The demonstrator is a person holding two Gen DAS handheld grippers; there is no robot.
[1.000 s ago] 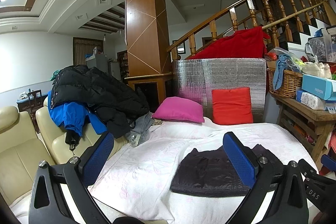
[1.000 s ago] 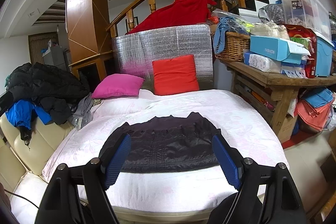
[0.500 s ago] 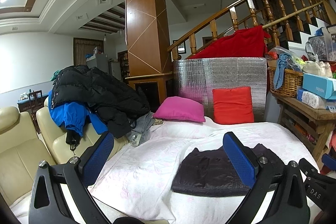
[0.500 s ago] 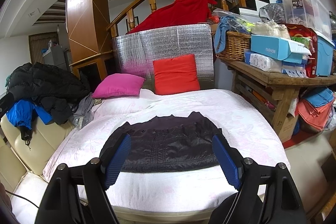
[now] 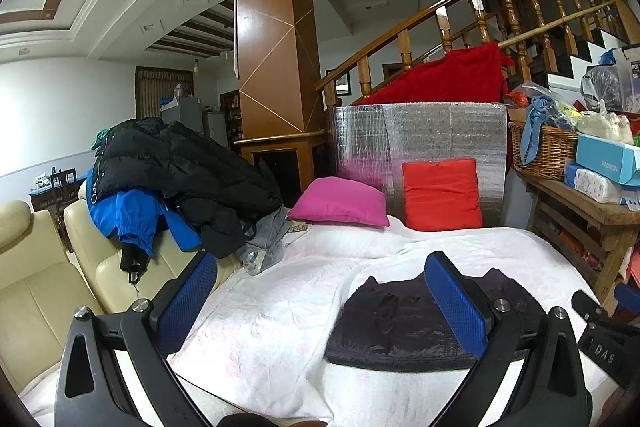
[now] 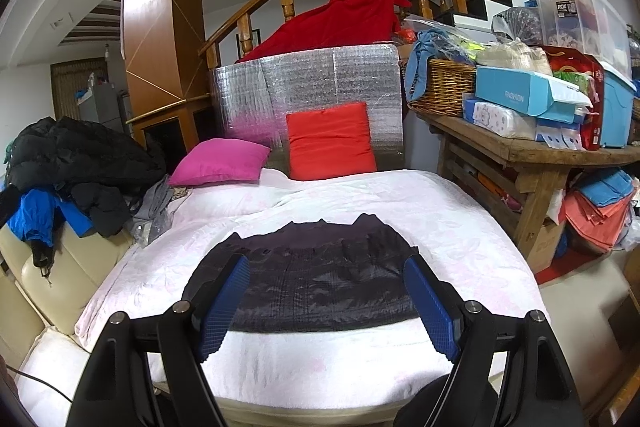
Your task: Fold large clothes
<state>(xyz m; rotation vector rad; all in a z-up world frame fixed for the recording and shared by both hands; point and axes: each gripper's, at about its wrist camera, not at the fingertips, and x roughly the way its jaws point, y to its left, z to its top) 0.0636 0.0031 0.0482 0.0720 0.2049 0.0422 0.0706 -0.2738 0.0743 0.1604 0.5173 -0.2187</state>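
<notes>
Both hand-held grippers (left [image 5: 320, 295], right [image 6: 326, 301]) are hanging released w/ nothing gripped, since the dark jacket [image 6: 312, 279] is lying folded on the bed [image 6: 460, 211].

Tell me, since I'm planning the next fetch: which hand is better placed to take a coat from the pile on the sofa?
Left, probably. In its view the coat pile lies just beyond the open left tongs. The right tongs, also open, face the folded dark garment.

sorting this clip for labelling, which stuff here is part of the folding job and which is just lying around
Part of the job:
dark folded garment
white bedspread
left claw, open
right claw, open

Lying about:
pink cushion
red cushion
wicker basket
</notes>
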